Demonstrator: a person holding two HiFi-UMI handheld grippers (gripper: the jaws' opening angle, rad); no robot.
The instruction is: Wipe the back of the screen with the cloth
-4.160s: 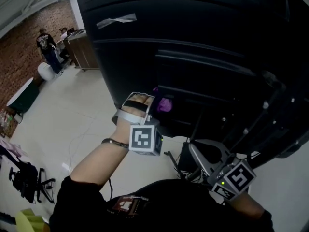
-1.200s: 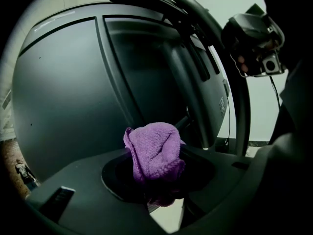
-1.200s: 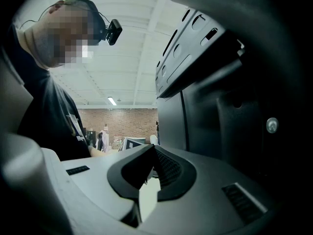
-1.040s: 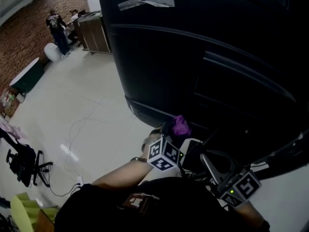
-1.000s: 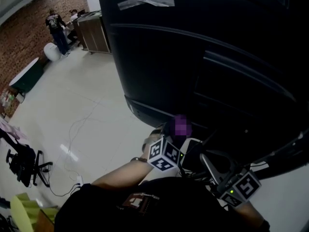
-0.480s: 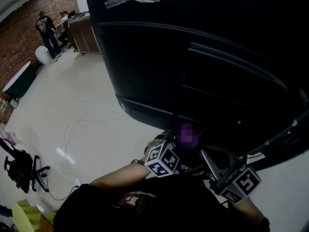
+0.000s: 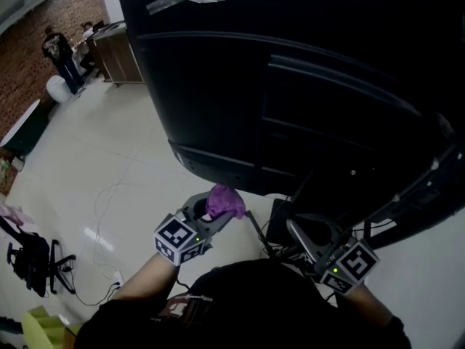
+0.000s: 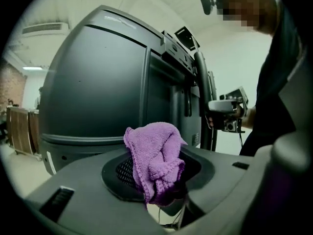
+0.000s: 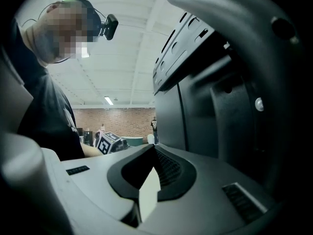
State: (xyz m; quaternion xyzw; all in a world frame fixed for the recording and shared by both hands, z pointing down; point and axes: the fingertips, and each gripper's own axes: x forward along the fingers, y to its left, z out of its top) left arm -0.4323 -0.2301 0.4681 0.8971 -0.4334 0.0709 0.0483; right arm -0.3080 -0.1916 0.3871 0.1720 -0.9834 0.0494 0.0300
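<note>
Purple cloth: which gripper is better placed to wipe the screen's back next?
Left. The left gripper has its tongs shut on the purple towelling cloth, close under the black plastic screen back. The right gripper is shut, empty.

Dim, fisheye feeds.
I see the screen (image 7: 305,86) near-black, the floor (image 7: 102,158) glaring pale, ceiling strips (image 9: 108,100) lit, edges vignetted and bent.

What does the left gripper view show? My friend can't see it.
The left gripper pinches a crumpled purple cloth in its jaws, in front of the dark back of the screen. Farther right is the right gripper.
</note>
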